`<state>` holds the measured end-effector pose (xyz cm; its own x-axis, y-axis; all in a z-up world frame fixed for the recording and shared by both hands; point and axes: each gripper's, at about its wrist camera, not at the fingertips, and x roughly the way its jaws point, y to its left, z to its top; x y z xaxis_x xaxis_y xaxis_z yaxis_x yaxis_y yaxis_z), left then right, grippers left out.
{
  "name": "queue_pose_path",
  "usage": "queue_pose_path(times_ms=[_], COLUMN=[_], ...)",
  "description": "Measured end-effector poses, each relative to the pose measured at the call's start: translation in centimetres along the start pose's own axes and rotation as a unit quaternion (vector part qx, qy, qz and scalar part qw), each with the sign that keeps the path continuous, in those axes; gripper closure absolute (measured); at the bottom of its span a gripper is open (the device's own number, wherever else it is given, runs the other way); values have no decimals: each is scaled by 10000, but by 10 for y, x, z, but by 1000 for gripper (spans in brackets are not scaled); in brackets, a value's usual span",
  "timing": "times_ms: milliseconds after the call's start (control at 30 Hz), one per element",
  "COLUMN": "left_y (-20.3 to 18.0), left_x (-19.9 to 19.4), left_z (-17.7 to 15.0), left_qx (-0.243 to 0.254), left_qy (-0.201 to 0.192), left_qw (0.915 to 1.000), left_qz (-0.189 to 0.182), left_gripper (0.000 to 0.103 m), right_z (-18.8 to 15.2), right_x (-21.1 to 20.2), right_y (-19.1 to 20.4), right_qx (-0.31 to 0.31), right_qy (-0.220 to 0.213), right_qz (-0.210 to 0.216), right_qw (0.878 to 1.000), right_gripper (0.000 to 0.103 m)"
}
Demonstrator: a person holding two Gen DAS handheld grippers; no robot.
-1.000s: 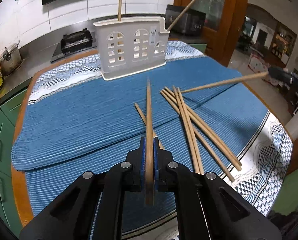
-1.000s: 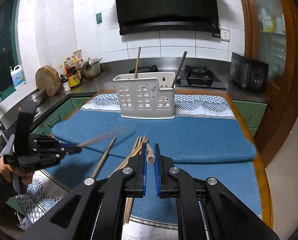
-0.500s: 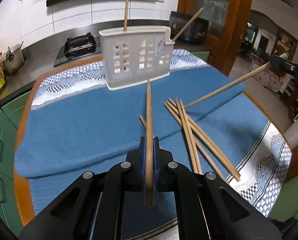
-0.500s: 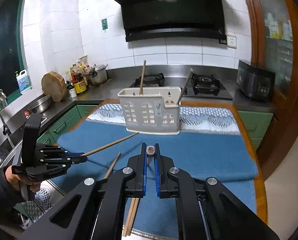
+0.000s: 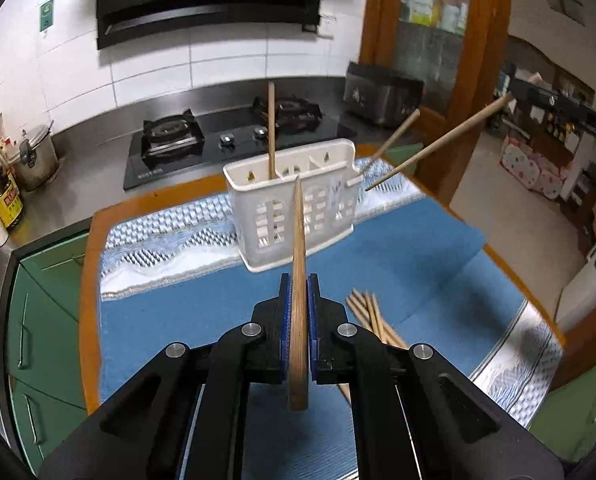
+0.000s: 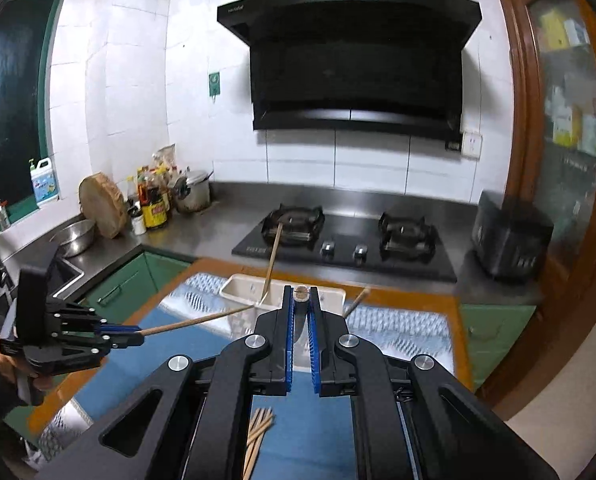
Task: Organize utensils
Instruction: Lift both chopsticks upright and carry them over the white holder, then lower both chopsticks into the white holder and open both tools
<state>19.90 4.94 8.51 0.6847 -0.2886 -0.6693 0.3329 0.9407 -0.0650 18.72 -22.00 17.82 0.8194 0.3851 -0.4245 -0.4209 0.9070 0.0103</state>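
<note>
The left gripper (image 5: pixel 297 312) is pinching a chopstick (image 5: pixel 298 248) lengthwise, its long axis pointing far toward the white utensil holder (image 5: pixel 294 208), which is standing at the far side of the blue cloth (image 5: pixel 397 264). The right gripper (image 6: pixel 301 320) is likewise pinching a second chopstick (image 5: pixel 437 148), seen end-on between its blue pads (image 6: pixel 289 336); its tip is angling toward the holder's right end. Loose chopsticks (image 5: pixel 371 316) are lying near, right of centre. Judging by tip position, neither is yet over an opening.
</note>
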Motion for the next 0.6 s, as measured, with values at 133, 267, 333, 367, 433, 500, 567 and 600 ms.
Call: queue_pose_path(times_ms=[133, 267, 333, 367, 433, 500, 567, 600], left_y=[-2, 0, 2, 5, 9, 13, 15, 15], left_x=[-7, -2, 2, 4, 9, 15, 22, 25], left_z=[10, 18, 25, 28, 37, 44, 54, 58], left_qx=[57, 52, 134, 112, 134, 115, 206, 278], left_qy=[-25, 198, 340, 445, 672, 862, 1142, 1259], left_qw=[9999, 9997, 9993, 9989, 9976, 9962, 9932, 9916], left_qz=[-115, -99, 48, 50, 78, 52, 34, 51], left_gripper=[97, 97, 97, 97, 97, 97, 97, 97], right_z=[13, 20, 24, 25, 28, 31, 34, 35], right_x=[4, 17, 25, 29, 38, 49, 58, 63], right_y=[-5, -10, -13, -16, -19, -20, -20, -20], right_qx=[-5, -11, -43, -15, 5, -26, -69, -98], right_qy=[-91, -36, -23, -15, 19, 101, 190, 234], right_qz=[-7, -100, -176, -174, -176, -203, -237, -252], right_qw=[10000, 9999, 9998, 9998, 9998, 9997, 9995, 9994], right_gripper=[97, 97, 97, 97, 97, 96, 96, 96])
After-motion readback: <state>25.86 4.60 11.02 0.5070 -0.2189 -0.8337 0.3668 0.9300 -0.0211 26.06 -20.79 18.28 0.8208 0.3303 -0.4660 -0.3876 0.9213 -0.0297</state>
